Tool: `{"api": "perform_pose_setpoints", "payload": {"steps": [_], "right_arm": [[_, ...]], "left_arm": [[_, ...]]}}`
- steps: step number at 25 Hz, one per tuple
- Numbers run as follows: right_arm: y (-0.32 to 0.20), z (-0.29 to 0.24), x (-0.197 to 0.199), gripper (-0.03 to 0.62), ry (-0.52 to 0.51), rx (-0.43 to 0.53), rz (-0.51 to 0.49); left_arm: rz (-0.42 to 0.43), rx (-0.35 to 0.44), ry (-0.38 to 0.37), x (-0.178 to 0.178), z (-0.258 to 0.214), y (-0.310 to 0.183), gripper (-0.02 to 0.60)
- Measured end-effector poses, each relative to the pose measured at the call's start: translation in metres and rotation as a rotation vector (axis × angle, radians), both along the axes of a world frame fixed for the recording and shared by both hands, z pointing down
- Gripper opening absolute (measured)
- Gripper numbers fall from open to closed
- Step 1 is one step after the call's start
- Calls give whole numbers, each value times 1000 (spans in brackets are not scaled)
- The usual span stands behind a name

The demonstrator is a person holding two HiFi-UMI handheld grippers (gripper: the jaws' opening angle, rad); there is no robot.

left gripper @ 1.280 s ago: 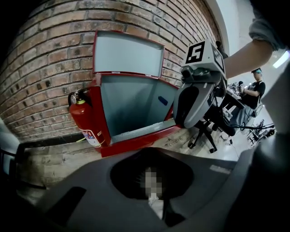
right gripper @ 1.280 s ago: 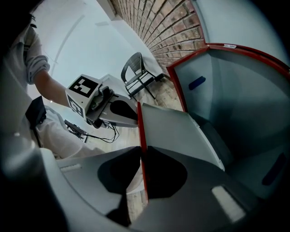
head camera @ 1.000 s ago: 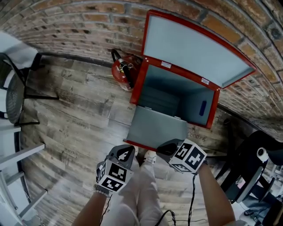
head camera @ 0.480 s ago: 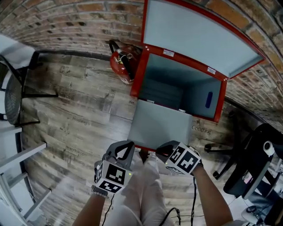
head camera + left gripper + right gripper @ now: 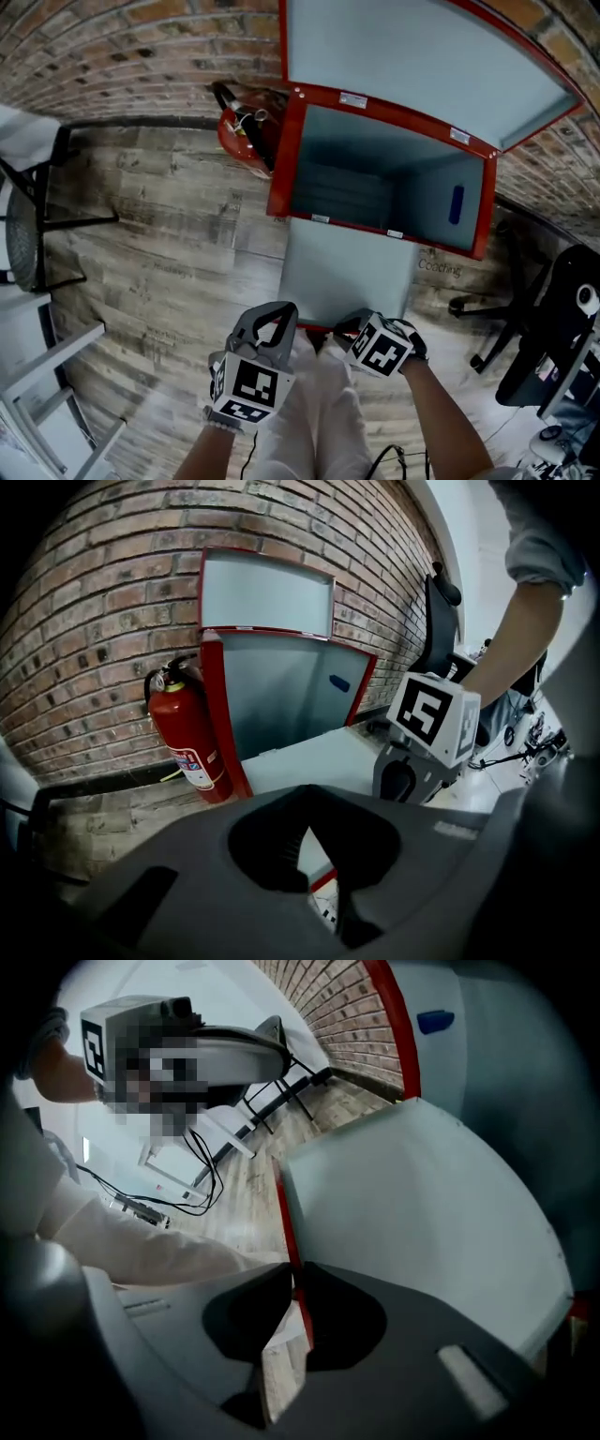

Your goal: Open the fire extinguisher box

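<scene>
One word is all I can read from here: "Coaching" (image 5: 441,267), printed on the wooden floor (image 5: 159,234) just right of the fire extinguisher box (image 5: 285,159). Two small white stickers (image 5: 353,100) sit on the box's upper red rim. The fire extinguisher (image 5: 239,136) beside it carries a white label, but all of that print is too small for me to make out. Each gripper's cube shows black-and-white square markers.

The box stands against the brick wall (image 5: 112,56) with its lid (image 5: 403,56) swung up. Its front door (image 5: 347,272) is folded down and out toward me. The pale interior is open to view, with a blue patch (image 5: 456,204) on the inner right wall.

The right gripper (image 5: 345,328) has its fingers (image 5: 246,1312) almost together, clamped on the red near edge of the front door. In the right gripper view that red strip runs straight between them. The left gripper (image 5: 274,319) holds nothing, and its fingers (image 5: 267,841) meet at the tips. It hovers just left of the door's near corner, and I cannot tell whether it touches the door.

Both forearms reach in from the bottom of the head view, either side of a pair of light trousers (image 5: 319,422). Both grippers are pitched forward and down toward the door's edge, side by side and close together.
</scene>
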State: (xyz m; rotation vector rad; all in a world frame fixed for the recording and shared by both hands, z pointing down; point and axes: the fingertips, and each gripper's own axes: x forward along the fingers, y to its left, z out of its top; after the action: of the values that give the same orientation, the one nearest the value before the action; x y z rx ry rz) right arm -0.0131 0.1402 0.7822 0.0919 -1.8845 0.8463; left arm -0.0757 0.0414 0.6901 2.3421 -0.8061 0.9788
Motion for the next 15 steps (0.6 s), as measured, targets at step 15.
{"api": "perform_pose_setpoints", "payload": {"steps": [15], "right_arm": [[-5,95,1,52,111,37,22]], "left_arm": [[33,6,20,17,33,-29,3]]}}
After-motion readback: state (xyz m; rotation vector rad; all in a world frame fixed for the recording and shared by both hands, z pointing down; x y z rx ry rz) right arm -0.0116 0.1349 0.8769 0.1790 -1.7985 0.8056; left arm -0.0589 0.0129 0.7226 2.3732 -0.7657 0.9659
